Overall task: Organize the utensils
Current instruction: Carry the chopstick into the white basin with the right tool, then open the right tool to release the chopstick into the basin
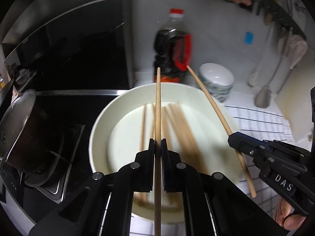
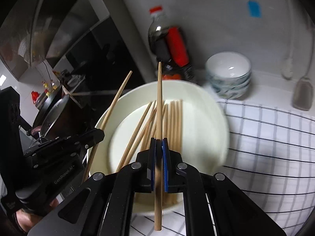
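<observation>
My left gripper (image 1: 157,143) is shut on one wooden chopstick (image 1: 158,106), held above a cream round dish (image 1: 102,122). Several more chopsticks (image 1: 177,122) lie in the dish. My right gripper (image 2: 159,142) is shut on another chopstick (image 2: 159,98) above the same dish (image 2: 206,114), where the loose chopsticks (image 2: 173,122) lie. Each gripper shows in the other's view: the right one (image 1: 234,137) at the dish's right side with its chopstick (image 1: 212,106), the left one (image 2: 98,133) at the dish's left side with its chopstick (image 2: 116,100).
A dark soda bottle (image 1: 173,47) with a red cap stands behind the dish, stacked bowls (image 1: 216,80) to its right. A metal pot (image 1: 21,129) sits on the stove at left. A checked cloth (image 2: 265,147) covers the counter at right. Utensils (image 1: 263,96) hang by the wall.
</observation>
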The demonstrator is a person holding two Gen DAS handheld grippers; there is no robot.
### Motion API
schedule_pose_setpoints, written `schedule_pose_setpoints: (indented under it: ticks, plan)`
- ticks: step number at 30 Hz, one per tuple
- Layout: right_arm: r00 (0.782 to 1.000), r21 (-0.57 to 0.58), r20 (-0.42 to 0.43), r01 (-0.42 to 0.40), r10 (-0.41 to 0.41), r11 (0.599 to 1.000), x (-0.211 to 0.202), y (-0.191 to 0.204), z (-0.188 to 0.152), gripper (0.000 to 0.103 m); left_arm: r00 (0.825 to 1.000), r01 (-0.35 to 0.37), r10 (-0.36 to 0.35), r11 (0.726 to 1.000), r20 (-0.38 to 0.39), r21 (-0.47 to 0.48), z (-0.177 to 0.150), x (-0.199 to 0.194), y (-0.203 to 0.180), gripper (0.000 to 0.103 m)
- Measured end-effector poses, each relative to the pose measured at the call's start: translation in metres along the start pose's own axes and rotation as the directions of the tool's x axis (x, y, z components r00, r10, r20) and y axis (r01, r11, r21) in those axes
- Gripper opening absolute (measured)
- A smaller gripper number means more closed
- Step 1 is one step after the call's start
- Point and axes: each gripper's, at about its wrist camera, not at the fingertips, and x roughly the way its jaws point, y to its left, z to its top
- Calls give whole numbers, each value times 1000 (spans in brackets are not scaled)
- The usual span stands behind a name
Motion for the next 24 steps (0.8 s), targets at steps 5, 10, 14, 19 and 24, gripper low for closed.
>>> schedule_pose_setpoints:
  ticks: [5,10,14,19,24]
  plan:
    - [997,30,-74,15,-13,999,32,4,3,6,999,-5,3,1000,-46,-31,-2,24,14,7]
    - [995,29,-94,47,-44,999,44,7,6,6,997,-8,5,999,-76,-38,-5,41,21,7]
    - [991,15,-109,73,-71,997,48,5,5,6,995,-15,10,999,-95,-47,-7,50,24,7]
    - [988,18,-124,93,-90,995,50,0,4,13,995,-23,18,998,-100,-54,-5,48,25,8]
    - [990,11,-87,116,-114,993,33,-1,4,30,996,-61,55,994,-69,-88,-5,30,32,78]
